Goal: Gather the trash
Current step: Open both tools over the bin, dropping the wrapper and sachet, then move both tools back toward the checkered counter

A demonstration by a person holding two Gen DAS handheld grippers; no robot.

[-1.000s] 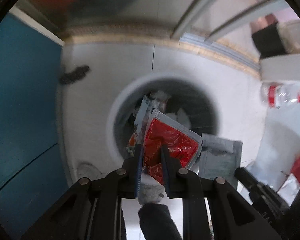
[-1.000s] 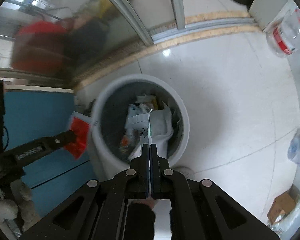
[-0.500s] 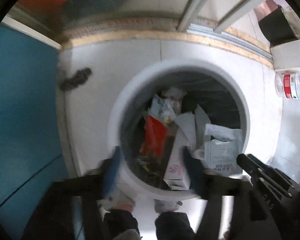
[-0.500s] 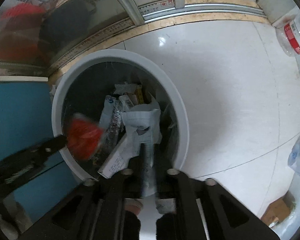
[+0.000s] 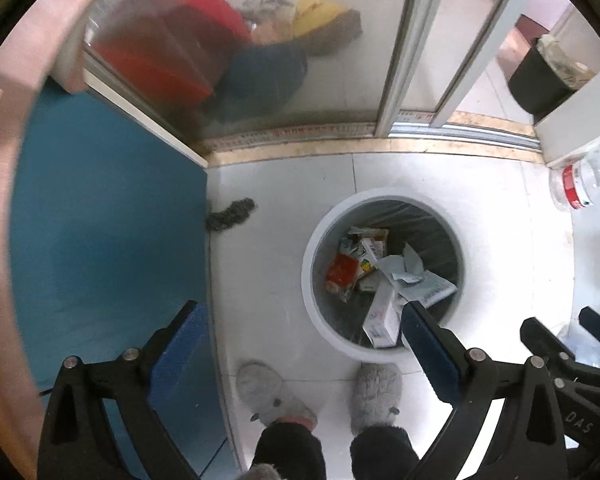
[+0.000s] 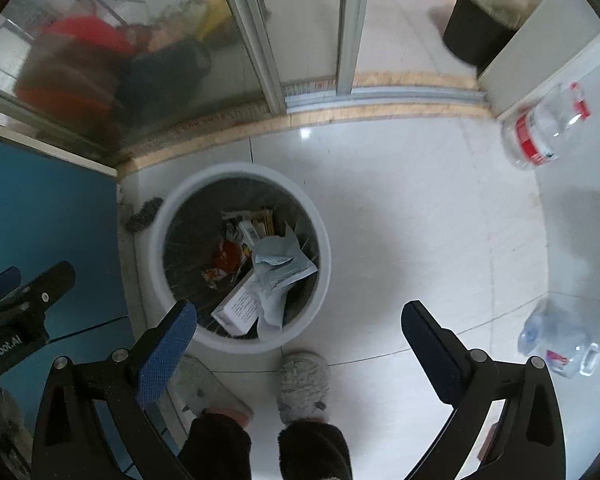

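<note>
Both tools, left tool (image 5: 300,322) and right tool (image 6: 300,318), opening, empty; bin (image 6: 324,248) at frame centre below; nearest remaining trash, bottle (image 6: 560,336), lies lower right, beside right tool.

Black angular-framed left gripper (image 5: 300,320) with blue textured pads and silver screws; matching right gripper (image 6: 299,320). Fuzzy grey slippers (image 5: 376,396) and dark trouser cuffs (image 6: 314,450) fill the bottom centre.

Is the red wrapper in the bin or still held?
In the bin: the red wrapper lies among packets inside the white bin; nothing is between the left gripper fingers.
</note>
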